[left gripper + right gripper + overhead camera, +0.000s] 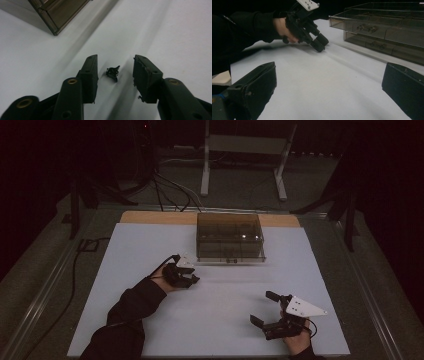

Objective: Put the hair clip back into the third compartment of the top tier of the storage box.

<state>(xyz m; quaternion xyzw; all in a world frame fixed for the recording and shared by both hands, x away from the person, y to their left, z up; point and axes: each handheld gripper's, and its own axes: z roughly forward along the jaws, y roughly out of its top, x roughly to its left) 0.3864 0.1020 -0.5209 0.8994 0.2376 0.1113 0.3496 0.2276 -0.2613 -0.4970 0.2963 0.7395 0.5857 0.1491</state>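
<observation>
The work in hand looks like picking up a small black clip (113,73) from the white desk (220,320), and it is at its start: the clip lies loose on the desk, ungrasped. The left gripper (187,278) is tipped down over it near the middle of the desk, just in front of the box; its fingers (90,75) are spread, one on each side of the clip and not touching it. Closing on the clip and carrying it off are both left to do, probably toward the clear compartment box (229,238) at the far edge.

The right gripper (265,312) rests near the front right corner, its fingers released wide and holding nothing.

Count: one clip on the desk, one box, two grippers. A few small dark items sit in the box's compartments, too blurred to count.
</observation>
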